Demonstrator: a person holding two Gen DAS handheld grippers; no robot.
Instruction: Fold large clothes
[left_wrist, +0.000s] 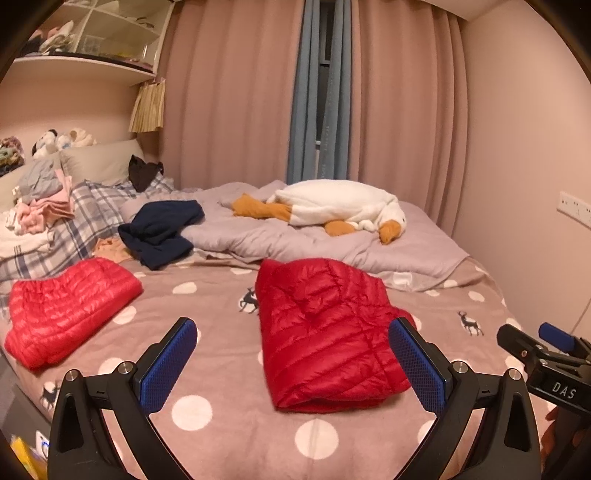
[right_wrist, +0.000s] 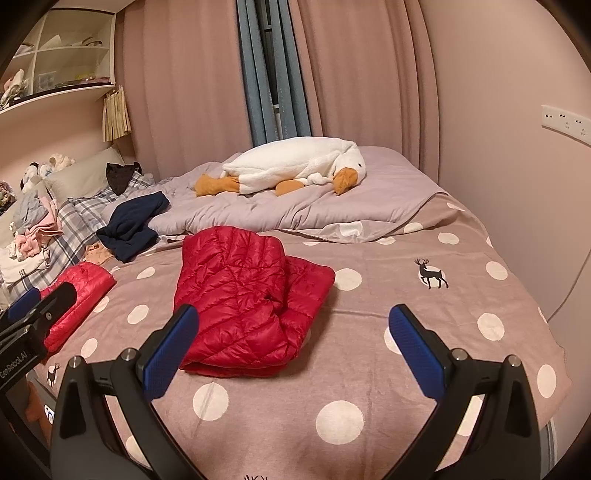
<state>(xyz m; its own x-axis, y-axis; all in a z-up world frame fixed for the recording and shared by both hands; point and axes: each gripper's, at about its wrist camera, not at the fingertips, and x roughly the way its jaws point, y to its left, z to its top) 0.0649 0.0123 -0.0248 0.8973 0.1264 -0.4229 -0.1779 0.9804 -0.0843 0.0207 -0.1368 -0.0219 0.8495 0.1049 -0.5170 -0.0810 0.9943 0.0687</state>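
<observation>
A folded red quilted down jacket (left_wrist: 325, 332) is seen lying near the front edge of the pink polka-dot bedspread (left_wrist: 207, 435). A second folded red padded garment (left_wrist: 70, 310) rests toward the left edge. The left gripper (left_wrist: 291, 365) and right gripper (right_wrist: 293, 347) are held above the bedspread, jaws spread wide, nothing grasped. The jacket is judged light, soft, puffy and rather slippery; it would best be taken along its folded near edge, where the layers are stacked.
</observation>
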